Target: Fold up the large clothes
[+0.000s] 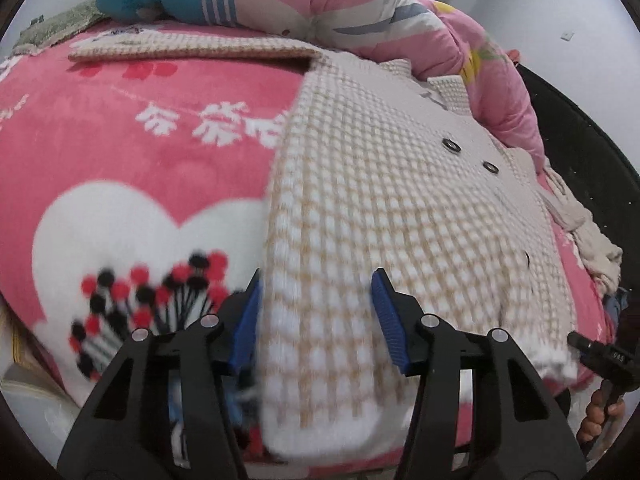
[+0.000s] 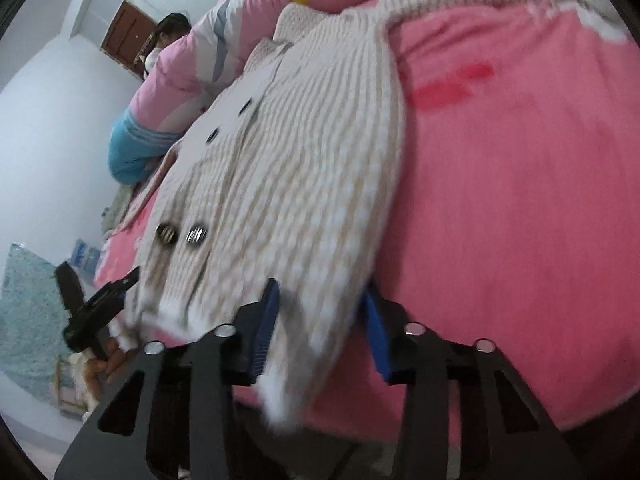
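A cream and tan checked knit cardigan point(image 1: 380, 184) with dark snap buttons lies spread flat on the pink bed blanket point(image 1: 140, 168). Its hem hangs over the near bed edge. My left gripper point(image 1: 318, 280) straddles the hem's left corner: one blue pad sits at the cloth's side edge, the other rests over the knit, and the jaws stand apart. In the right wrist view the cardigan point(image 2: 304, 140) runs away from my right gripper point(image 2: 320, 288). Its jaws stand on either side of the hem's right corner, with a fold of knit filling the gap. The left gripper point(image 2: 128, 278) shows farther along the hem.
A pink quilt point(image 1: 400, 12) with a teal striped end is heaped along the far side of the bed. A crumpled beige garment point(image 1: 580, 232) lies at the bed's right edge. A person point(image 2: 168, 32) sits beyond the quilt near a brown door point(image 2: 124, 36).
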Demonstrator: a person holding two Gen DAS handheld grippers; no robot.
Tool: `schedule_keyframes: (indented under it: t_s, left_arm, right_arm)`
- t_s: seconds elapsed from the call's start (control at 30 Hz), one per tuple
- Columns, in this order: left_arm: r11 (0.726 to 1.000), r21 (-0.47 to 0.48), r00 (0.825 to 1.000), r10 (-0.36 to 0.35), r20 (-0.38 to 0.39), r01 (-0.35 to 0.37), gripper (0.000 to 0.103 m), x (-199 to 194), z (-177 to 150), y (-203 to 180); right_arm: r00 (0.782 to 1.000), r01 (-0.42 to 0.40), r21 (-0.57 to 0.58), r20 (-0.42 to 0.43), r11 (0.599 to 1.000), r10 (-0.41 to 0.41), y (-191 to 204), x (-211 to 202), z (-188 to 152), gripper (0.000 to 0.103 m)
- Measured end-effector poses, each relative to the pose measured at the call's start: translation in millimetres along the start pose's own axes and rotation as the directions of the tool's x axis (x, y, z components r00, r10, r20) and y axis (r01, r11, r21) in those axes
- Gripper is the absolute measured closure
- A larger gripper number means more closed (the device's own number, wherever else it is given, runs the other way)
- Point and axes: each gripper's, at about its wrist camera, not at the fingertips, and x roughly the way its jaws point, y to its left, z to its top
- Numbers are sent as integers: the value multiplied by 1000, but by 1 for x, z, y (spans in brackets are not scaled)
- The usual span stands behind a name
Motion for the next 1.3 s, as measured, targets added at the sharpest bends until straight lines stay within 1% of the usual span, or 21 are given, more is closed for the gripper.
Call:
schedule_keyframes:
  t_s: [0.1,0.17,0.23,0.27,0.3,0.33,0.37,0.47,0.6,0.7,0.77,0.87,0.97,1.03,1.07,1.1,1.13,1.2,1.23,1.27,1.3]
  left_arm:
    - [1000,-11,1000,19,-7,-19,54,4,2,1]
    - [998,-12,998,68,-3,-68,57,9,9,-4]
    - [990,-1,990,143,3,-143,70,13,16,-11]
    - [986,2,986,168,6,-168,75,12,19,-15]
    - [984,5,984,179,7,-179,89,8,21,-17]
    - [982,15,982,189,15,-189,93,1,23,-23]
    - [980,32,980,197,34,-198,94,-9,25,-30]
    - [956,138,963,243,113,-257,95,-46,26,-61]
    - [946,208,963,219,158,-249,95,-84,19,-92]
    - [941,245,963,188,191,-232,96,-115,3,-108]
    - [940,252,964,186,191,-231,96,-136,-12,-111]
    - [951,233,973,171,153,-204,96,-162,-38,-104]
    - [964,194,982,173,72,-184,96,-168,-68,-87]
    - [968,174,983,181,13,-181,95,-153,-83,-78]
    - [971,164,983,183,-23,-177,95,-142,-90,-72]
    - [977,147,983,169,-78,-156,95,-124,-96,-65]
    - [977,146,980,168,-102,-153,91,-113,-101,-63]
    - [966,167,969,218,-119,-197,89,-95,-107,-59]
    - [962,175,964,235,-128,-212,83,-88,-107,-56]
    - [962,171,964,234,-128,-211,80,-86,-105,-53]
    - [964,164,966,229,-118,-209,72,-87,-102,-50]
  right_arm:
    - [1000,-7,19,8,1000,7,-5,3,2,79]
    - [1000,-8,3,17,1000,8,-5,11,11,85]
    - [1000,8,-26,23,1000,-8,0,14,17,91]
    - [999,4,-42,40,999,-3,4,9,22,92]
    - [998,-5,-55,62,998,9,8,0,23,93]
    - [995,-16,-83,97,996,24,14,-15,27,94]
    - [992,-20,-107,121,994,33,19,-27,30,94]
    - [981,-13,-211,189,977,53,40,-72,41,95]
    - [972,-8,-268,223,963,70,46,-113,44,95]
    - [969,-35,-273,228,961,100,41,-143,33,95]
    - [970,-57,-266,212,962,116,34,-165,13,95]
    - [975,-54,-251,196,966,106,26,-187,-18,95]
    - [973,-32,-195,218,980,75,6,-211,-49,99]
    - [965,75,-135,261,988,-38,-14,-223,-64,99]
    - [959,121,-97,267,988,-91,-26,-223,-67,99]
    - [958,137,-59,260,989,-117,-36,-221,-68,99]
    - [962,136,-14,243,991,-129,-47,-216,-68,99]
    - [969,144,45,198,989,-150,-60,-200,-63,99]
    - [966,182,57,175,982,-189,-61,-190,-58,98]
    - [961,222,50,156,974,-227,-58,-180,-52,97]
    - [958,242,34,148,970,-244,-51,-173,-52,92]
